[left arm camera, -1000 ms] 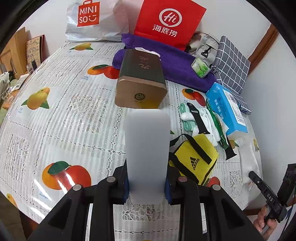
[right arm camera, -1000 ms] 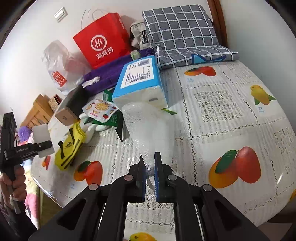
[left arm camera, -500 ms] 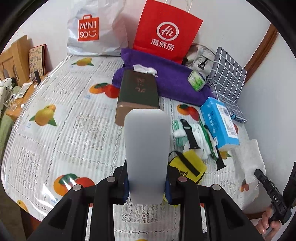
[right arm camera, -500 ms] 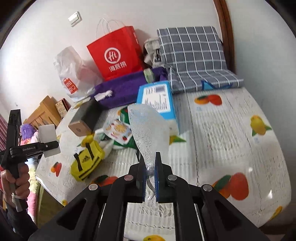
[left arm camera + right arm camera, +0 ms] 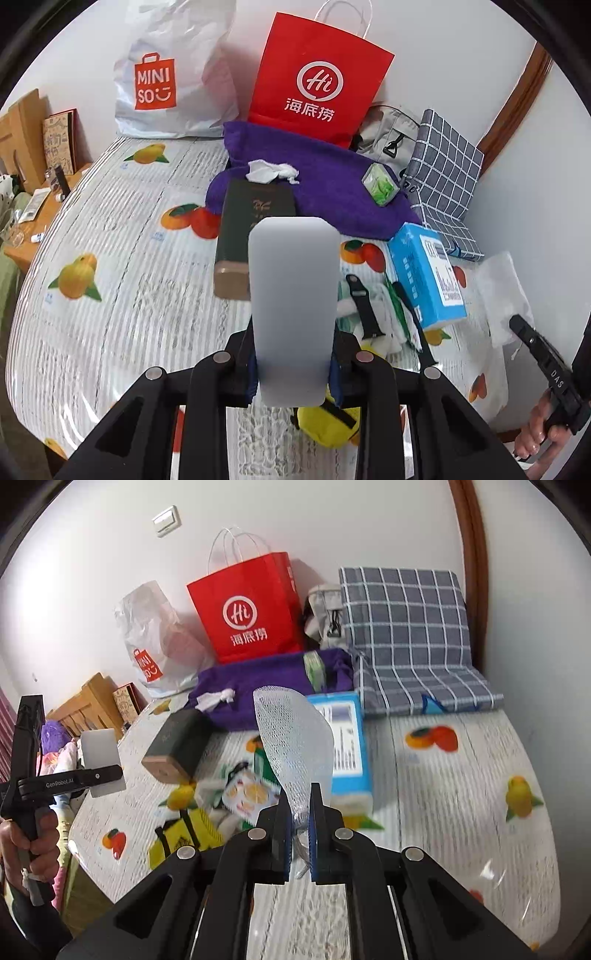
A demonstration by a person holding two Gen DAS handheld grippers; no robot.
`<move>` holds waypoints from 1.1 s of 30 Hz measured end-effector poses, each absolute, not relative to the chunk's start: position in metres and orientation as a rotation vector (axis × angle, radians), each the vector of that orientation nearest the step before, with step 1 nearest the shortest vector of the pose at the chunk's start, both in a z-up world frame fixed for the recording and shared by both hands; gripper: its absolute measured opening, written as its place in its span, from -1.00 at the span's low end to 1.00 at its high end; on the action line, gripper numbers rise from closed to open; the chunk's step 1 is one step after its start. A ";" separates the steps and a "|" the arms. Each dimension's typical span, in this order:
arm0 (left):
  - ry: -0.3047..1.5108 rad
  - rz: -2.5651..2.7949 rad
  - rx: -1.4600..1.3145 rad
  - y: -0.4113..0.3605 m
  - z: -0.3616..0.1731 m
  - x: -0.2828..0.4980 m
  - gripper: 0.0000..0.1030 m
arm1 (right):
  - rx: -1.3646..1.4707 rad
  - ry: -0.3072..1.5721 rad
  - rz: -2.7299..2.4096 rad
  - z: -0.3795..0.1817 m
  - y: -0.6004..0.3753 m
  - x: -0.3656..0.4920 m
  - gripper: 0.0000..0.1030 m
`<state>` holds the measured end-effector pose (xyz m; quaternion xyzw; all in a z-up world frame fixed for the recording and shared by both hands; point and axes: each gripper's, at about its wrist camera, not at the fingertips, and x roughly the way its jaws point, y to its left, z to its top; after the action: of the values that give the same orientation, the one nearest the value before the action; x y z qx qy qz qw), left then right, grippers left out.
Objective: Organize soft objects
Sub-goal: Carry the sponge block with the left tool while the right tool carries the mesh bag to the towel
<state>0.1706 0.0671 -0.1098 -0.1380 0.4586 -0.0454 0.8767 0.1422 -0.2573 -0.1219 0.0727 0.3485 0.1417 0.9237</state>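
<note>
1. White foam block: rounded rectangular slab, upright, lower end clamped in the left claw, raised above the bench
2. White foam net sleeve: translucent mesh, flared upward, pinched at its base in the right claw

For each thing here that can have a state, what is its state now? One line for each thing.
Left gripper: shut on the white block, held above the table.
Right gripper: shut on the mesh sleeve, held upright.
Tissue box: lying flat, tissue sticking out.
Red bag: upright, against the wall.
Blue pack: lying on the table.
Towel: lying spread.
</note>
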 end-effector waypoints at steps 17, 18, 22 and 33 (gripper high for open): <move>0.938 -0.063 -0.257 0.079 -0.090 0.255 -0.47 | 0.112 0.667 0.299 -0.087 -0.225 0.246 -0.86; 0.935 -0.063 -0.256 0.080 -0.088 0.262 -0.47 | 0.109 0.669 0.301 -0.087 -0.223 0.252 -0.86; 0.926 -0.056 -0.258 0.082 -0.082 0.287 -0.47 | 0.099 0.671 0.311 -0.084 -0.213 0.281 -0.86; 0.928 -0.056 -0.246 0.079 -0.081 0.362 -0.47 | 0.099 0.693 0.395 -0.080 -0.179 0.355 -0.83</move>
<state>0.3625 0.0788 -0.0812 -0.1183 0.4464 -0.0269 0.8866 0.3552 -0.1790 -0.0798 0.0482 0.3374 0.1923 0.9202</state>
